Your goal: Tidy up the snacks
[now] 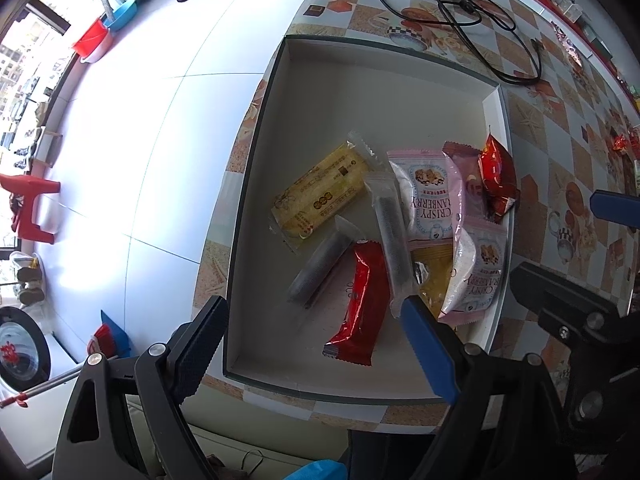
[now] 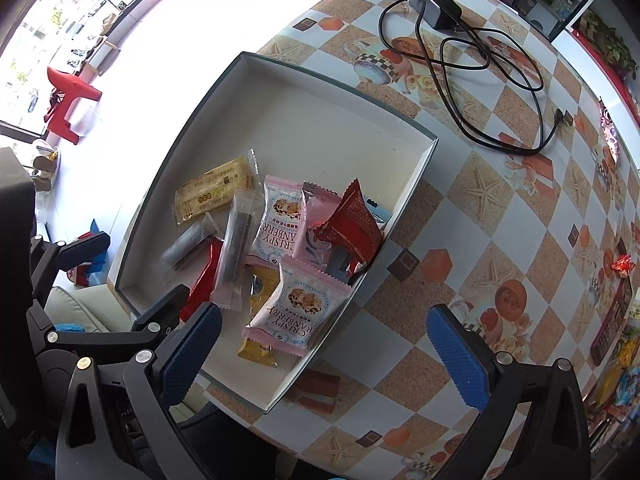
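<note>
A shallow white box (image 1: 360, 64) (image 2: 320, 92) with a dark rim lies on the patterned table. Inside it lie a yellow packet (image 1: 320, 192), two clear packets of dark sticks (image 1: 390, 232) (image 1: 320, 268), a long red packet (image 1: 356, 304), two pink cranberry packets (image 2: 280, 220) (image 2: 300, 312) and a red-brown packet (image 2: 352, 224). My left gripper (image 1: 312, 344) hangs open above the box's near end and holds nothing. My right gripper (image 2: 324, 344) is open too, straddling the box's right wall from above, with nothing in it. Each gripper shows in the other's view (image 2: 132, 276) (image 1: 558, 240).
A black charger with a looped cable (image 2: 440, 12) lies on the table beyond the box. More wrapped snacks (image 2: 616, 368) and a red candy (image 2: 622, 264) sit at the table's right edge. The box's left side runs along the table edge, above the white floor with a red stool (image 1: 32, 208).
</note>
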The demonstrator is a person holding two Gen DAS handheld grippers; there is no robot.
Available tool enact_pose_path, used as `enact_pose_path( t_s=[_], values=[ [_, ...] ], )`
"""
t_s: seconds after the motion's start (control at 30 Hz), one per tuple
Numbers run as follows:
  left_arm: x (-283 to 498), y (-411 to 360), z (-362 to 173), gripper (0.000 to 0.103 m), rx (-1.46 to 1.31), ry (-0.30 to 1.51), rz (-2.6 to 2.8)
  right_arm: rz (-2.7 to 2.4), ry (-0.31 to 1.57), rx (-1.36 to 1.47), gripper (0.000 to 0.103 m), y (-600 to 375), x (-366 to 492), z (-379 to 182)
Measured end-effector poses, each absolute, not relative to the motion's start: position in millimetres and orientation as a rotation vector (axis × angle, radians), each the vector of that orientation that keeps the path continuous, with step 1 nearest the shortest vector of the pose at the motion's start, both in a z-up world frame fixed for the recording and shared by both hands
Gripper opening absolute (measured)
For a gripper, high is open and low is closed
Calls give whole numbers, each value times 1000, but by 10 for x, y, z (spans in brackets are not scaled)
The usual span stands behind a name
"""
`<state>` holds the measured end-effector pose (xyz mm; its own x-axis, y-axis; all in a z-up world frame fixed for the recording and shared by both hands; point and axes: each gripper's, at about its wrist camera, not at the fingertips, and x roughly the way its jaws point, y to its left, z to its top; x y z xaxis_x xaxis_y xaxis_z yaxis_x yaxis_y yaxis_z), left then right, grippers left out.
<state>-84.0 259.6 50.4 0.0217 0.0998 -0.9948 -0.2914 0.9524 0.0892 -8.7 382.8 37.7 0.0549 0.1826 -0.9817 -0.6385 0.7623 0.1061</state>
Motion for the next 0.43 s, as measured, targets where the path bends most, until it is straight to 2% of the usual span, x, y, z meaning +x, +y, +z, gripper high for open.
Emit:
enact_pose_path(
  t_s=[0.23,0.43],
  values=[
    [-844,2607,506,90,-153,1514,303,647,1386,-409,103,3833,-86,368],
    [-872,2606,639,90,-143,1420,298,644,1389,-406,103,3824,-106,373]
  ],
)
